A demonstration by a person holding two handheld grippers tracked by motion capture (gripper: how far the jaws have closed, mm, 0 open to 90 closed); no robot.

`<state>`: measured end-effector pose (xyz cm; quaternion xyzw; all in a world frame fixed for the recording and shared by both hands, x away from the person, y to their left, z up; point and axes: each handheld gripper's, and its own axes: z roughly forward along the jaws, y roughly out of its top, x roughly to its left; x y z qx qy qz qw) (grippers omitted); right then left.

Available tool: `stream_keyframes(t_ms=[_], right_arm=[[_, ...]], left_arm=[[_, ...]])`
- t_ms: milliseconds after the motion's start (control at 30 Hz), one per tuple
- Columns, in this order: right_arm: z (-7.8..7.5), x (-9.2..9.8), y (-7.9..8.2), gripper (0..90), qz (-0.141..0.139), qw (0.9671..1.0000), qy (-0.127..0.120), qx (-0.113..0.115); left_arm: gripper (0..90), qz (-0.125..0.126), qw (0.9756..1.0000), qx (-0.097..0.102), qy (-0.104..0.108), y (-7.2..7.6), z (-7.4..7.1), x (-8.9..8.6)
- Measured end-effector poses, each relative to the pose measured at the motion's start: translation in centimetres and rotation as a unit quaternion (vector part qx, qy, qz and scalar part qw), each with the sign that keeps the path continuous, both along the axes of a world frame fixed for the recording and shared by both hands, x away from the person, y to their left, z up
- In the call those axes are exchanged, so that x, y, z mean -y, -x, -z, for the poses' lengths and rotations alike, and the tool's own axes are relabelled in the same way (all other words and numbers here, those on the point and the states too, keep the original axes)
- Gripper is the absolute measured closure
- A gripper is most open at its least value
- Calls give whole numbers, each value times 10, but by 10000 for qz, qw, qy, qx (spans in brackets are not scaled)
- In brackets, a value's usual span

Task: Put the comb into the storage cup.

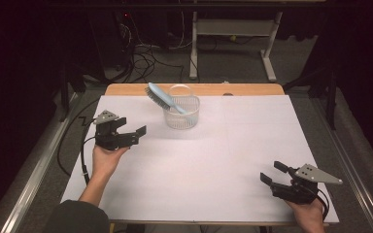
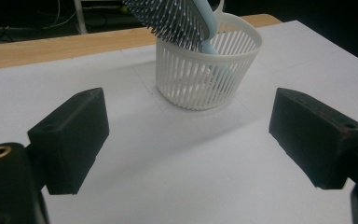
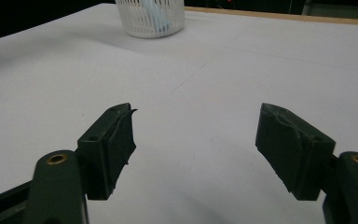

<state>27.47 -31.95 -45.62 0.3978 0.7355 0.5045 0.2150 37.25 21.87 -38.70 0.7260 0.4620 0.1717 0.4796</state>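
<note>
A white slatted basket stands upright toward the far side of the counter, on its white covering. A light blue hairbrush sits in it handle down, leaning so that its bristled head sticks out over the rim to the left. The left gripper hovers near the basket, its fingers spread wide and empty. The right gripper is well apart at the near right corner, fingers likewise parted, holding nothing.
</note>
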Motion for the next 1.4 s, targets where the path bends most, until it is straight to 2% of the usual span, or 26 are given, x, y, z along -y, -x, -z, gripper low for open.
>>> stream_keyframes(t_ms=[667, 1400], right_arm=[[0, 0, 0, 284, 6, 10000, 1, -4], [0, 0, 0, 284, 9, 10000, -11, -11]], left_arm=[[113, 35, 9999, 74, 72, 15, 2, -4], [112, 70, 9999, 105, 5, 28, 5, -7]])
